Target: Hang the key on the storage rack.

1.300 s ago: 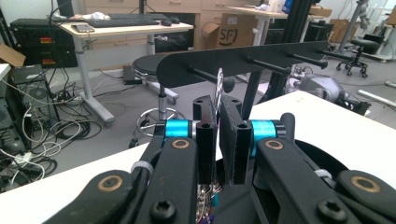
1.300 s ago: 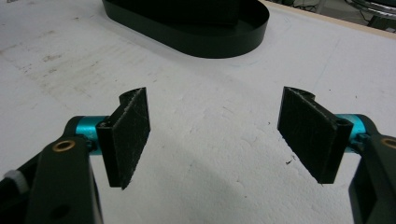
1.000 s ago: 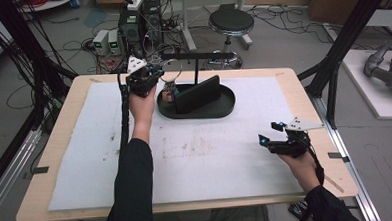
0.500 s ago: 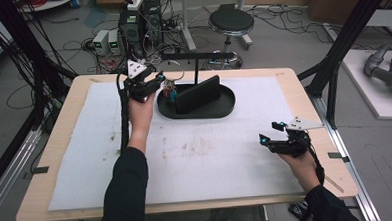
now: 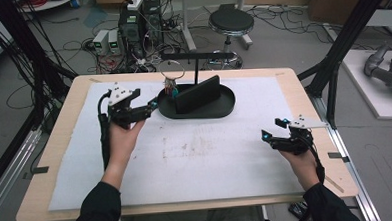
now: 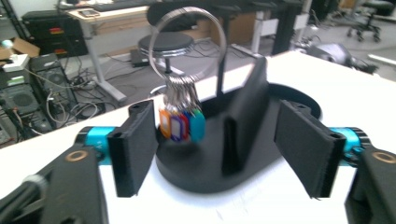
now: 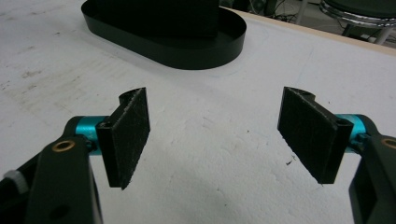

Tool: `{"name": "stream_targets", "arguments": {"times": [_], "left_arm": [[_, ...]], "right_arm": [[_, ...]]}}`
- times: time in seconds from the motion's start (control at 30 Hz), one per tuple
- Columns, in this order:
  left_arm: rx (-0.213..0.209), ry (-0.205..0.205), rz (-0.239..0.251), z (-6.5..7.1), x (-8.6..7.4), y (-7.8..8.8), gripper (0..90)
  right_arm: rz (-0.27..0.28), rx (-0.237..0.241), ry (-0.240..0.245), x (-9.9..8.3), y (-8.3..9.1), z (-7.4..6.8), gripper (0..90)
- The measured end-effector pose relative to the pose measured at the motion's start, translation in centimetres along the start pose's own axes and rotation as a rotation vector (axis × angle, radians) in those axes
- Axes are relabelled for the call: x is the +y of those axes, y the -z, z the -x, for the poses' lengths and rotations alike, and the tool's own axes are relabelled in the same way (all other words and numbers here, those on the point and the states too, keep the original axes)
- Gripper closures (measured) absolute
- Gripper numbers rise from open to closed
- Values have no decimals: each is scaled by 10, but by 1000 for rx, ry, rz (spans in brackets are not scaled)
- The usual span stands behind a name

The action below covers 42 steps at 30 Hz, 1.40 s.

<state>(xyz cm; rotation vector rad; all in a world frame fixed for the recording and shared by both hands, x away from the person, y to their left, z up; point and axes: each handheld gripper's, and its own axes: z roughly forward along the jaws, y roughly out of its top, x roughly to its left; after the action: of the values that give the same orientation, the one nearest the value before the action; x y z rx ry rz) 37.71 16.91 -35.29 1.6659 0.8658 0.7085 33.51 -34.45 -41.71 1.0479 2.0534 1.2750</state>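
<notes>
A black oval tray [image 5: 199,110] sits at the upper middle of the high view, on the white mat [image 5: 186,156] that covers the wooden bench [image 5: 303,81]. A thin post rises from the tray and carries a horizontal black bar [image 5: 196,56]. A flat black slab [image 5: 197,94] stands on edge inside the tray, leaning along its length. From the bar hangs one large metal ring [image 6: 189,42], and below it a cluster of small key rings holds plastic tags [image 6: 181,125]: orange, purple and teal ones can be told apart in the left gripper view, though their exact count is blurred. The bunch hangs over the left end of the tray, close beside the slab.

There is one tray, one slab, one ring bunch, and two claws.

The left claw [image 5: 151,105] is at the upper left of the high view, held in the person's left hand [image 5: 122,136], just beside the tray's left end. Its jaws stand wide apart and hold nothing; in the left gripper view the tags and the slab appear between them but farther off, with no contact.

The right claw [image 5: 274,130] is at the lower right of the high view, held over bare mat well apart from the tray. Its jaws are also spread wide and empty, with only the scuffed white mat between them in the right gripper view.
</notes>
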Motion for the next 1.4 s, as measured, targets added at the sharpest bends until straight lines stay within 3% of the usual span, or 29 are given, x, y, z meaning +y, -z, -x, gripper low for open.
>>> {"name": "stream_targets", "arguments": {"times": [0.13,0.27,0.57,0.83,1.4], "left_arm": [[-12,-44,-10,7,-19,25,284],[-2,-58,-29,11,-40,46,273],[14,-20,-35,7,-71,67,268],[18,-51,-40,5,-72,69,252],[33,-30,-41,1,-74,67,251]], "right_arm": [[0,-13,-2,1,-1,0,256],[3,-28,-2,3,-2,0,256],[15,-52,-11,5,-2,-1,255],[7,-58,-12,5,-3,1,249],[6,-75,-20,2,1,4,244]]}}
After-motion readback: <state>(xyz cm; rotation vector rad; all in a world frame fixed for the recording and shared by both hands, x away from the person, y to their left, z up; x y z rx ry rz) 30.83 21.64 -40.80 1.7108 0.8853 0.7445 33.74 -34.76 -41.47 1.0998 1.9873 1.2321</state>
